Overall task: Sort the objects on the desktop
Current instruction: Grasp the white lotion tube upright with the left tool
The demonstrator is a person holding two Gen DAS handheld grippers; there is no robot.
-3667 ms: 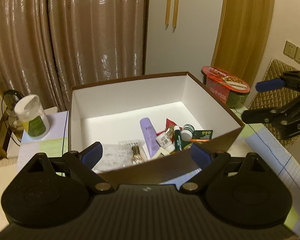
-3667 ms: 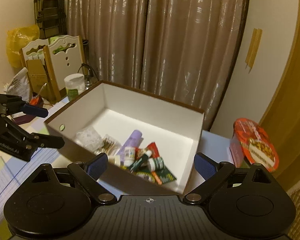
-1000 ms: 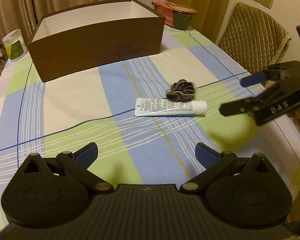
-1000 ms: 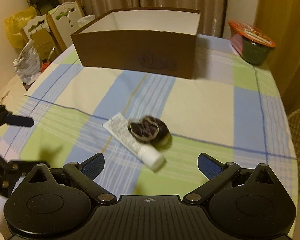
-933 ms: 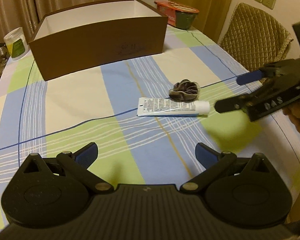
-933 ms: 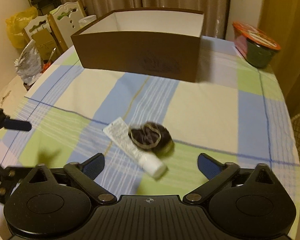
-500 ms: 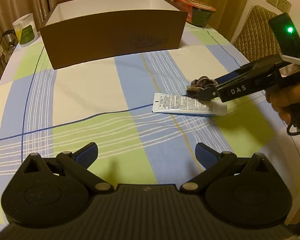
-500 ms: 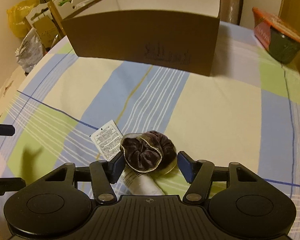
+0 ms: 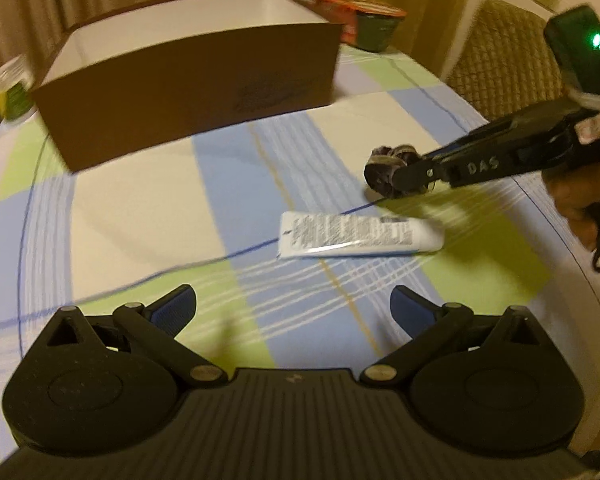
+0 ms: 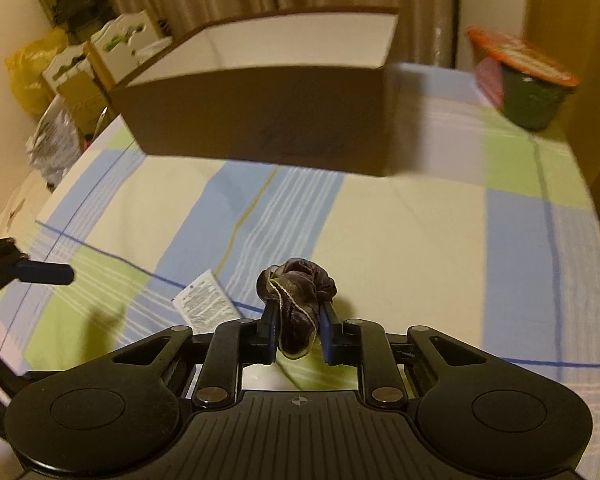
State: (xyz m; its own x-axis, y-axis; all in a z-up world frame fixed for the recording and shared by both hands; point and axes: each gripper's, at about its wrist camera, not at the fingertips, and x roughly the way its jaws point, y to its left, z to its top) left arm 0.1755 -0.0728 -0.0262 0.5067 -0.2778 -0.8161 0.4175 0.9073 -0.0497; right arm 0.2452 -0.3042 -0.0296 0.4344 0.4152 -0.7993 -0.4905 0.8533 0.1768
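Observation:
A dark brown velvet scrunchie (image 10: 298, 280) is pinched between the pads of my right gripper (image 10: 298, 328), which is shut on it just above the tablecloth. The left wrist view shows the same scrunchie (image 9: 384, 166) at the tip of the right gripper (image 9: 414, 176). A white tube (image 9: 360, 234) with printed text lies flat on the cloth just in front of it; only its flat end (image 10: 206, 304) shows in the right wrist view. My left gripper (image 9: 294, 306) hovers open, short of the tube, with nothing between its fingers.
A brown cardboard box (image 9: 188, 80) with a white inside stands at the back of the checked tablecloth (image 9: 120, 200). An instant noodle bowl (image 10: 528, 88) sits to its right, a white jar (image 9: 10, 88) to its left. A padded chair (image 9: 508, 64) is beyond the table's right edge.
My right gripper came down over the scrunchie and shut on it. Both grippers moved closer to the tube and scrunchie; the left one stayed open.

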